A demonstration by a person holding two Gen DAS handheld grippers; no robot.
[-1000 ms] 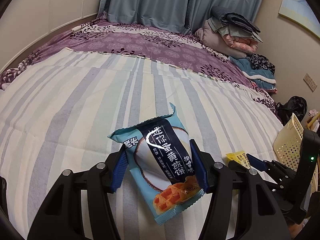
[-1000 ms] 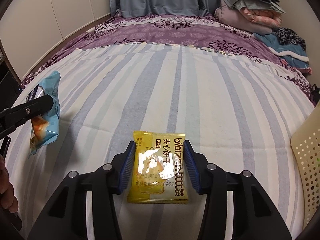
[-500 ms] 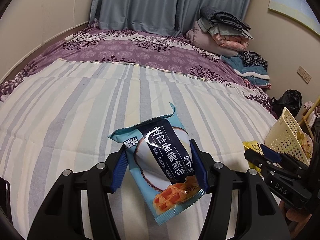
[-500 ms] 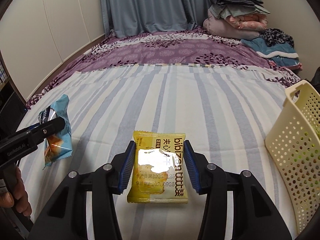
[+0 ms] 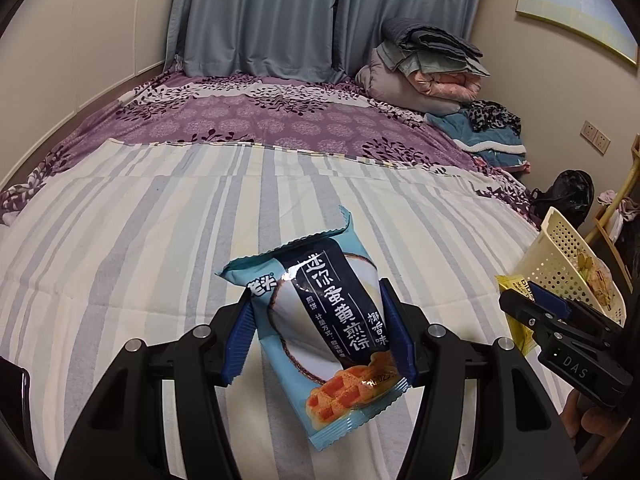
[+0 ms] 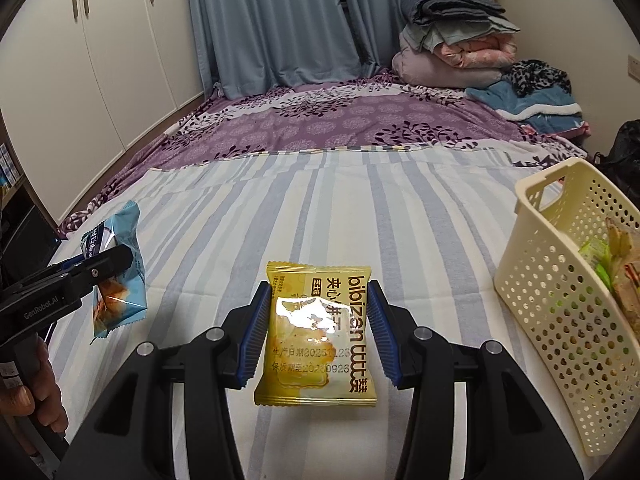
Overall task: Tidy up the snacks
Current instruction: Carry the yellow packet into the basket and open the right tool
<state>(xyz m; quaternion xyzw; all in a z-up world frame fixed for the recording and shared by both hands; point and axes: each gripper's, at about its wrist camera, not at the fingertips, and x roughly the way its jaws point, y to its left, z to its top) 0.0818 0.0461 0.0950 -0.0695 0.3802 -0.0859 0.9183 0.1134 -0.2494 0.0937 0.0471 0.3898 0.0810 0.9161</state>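
Counting the loose snacks gives two packets, and each is clamped in a claw above the striped bed (image 6: 320, 208). One blue packet (image 5: 324, 332) is pinched at its sides between the blue pads of the left claw (image 5: 320, 336), which is closed on it, and the packet is held tilted with its printed wafer end nearest the camera. One yellow packet (image 6: 318, 336) is gripped the same way by the right claw (image 6: 316, 332), closed narrowly on it and carried upright, clear of the blanket. One cream perforated basket (image 6: 560, 280) is seen at the right edge of the bed, just beside the right claw, and several wrapped snacks are already lying in it; their number cannot be told. A pile of folded bedding (image 6: 452, 40) is stacked at the far right corner of the bed, before blue curtains (image 6: 272, 20). Nothing is standing between the yellow packet and the basket.
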